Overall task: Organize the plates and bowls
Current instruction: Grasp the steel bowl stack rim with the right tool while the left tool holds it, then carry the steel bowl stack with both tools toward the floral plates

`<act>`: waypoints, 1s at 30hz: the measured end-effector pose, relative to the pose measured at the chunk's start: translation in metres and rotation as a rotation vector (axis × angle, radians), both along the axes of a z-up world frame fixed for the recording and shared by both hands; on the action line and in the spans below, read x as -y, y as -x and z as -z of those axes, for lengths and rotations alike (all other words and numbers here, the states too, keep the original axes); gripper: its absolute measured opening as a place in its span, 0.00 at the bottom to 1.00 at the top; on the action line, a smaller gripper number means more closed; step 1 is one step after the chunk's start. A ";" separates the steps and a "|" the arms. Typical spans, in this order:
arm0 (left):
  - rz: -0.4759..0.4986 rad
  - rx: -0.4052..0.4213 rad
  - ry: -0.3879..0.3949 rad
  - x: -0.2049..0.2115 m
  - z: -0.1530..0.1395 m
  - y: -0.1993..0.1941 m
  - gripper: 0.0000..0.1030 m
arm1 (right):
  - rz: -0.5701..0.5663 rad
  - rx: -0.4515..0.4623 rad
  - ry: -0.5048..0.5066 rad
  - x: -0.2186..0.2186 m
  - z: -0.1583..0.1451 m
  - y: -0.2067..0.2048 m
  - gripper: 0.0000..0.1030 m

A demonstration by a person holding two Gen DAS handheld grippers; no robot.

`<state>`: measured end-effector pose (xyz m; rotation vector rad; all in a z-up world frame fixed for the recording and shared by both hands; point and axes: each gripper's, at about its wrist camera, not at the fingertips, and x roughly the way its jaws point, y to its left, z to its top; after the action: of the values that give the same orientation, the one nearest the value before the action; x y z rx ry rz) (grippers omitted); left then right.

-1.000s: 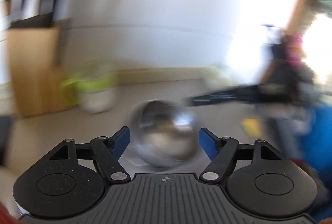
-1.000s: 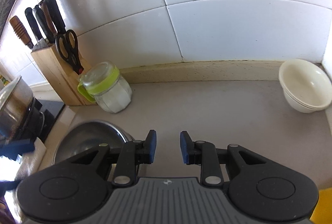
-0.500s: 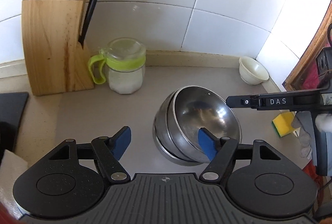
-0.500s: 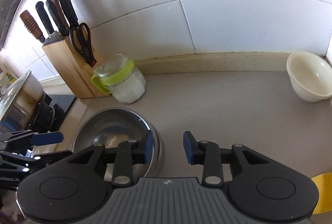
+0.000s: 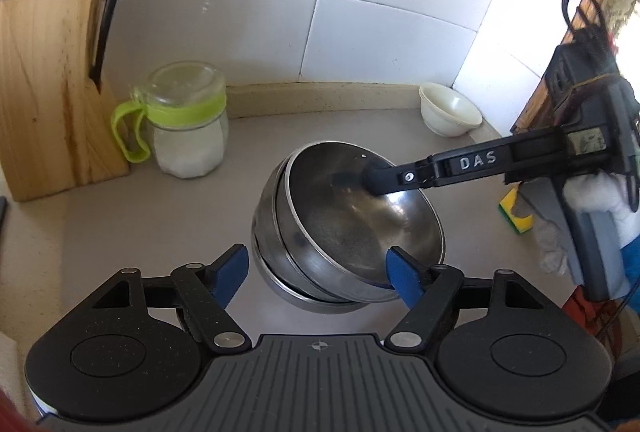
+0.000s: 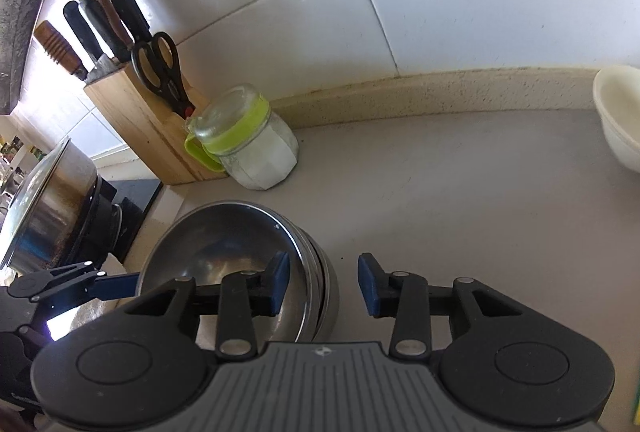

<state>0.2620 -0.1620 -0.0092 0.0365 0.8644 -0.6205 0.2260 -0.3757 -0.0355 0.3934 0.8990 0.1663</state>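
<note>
Both jaws are opening: left gripper [image 5: 318, 272] and right gripper [image 6: 323, 284] each straddle the steel bowls' [image 5: 352, 228] rim, gripping nothing.

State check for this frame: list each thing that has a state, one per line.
steel bowls: nested, top one tilted
white bowls: stacked upright, empty, at the back corner
jar: lid shut, filled with white powder
pot: lid on
left gripper: opening, straddling the steel bowls
right gripper: opening, one finger inside the top bowl
</note>
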 end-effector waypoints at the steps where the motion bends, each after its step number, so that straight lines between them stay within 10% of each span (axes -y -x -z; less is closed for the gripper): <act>1: -0.002 -0.004 0.009 -0.001 0.001 -0.002 0.79 | -0.005 -0.005 -0.007 0.000 0.002 -0.002 0.39; 18: 0.011 -0.123 0.063 0.001 0.041 -0.040 0.81 | -0.054 -0.034 -0.219 0.003 0.037 -0.019 0.58; 30: -0.012 -0.064 0.081 0.005 0.050 -0.044 0.81 | 0.015 -0.033 -0.332 0.005 0.050 -0.007 0.58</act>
<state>0.3063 -0.1674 -0.0596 -0.0617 0.8998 -0.6475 0.2335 -0.3804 -0.0859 0.7123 0.9026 0.2973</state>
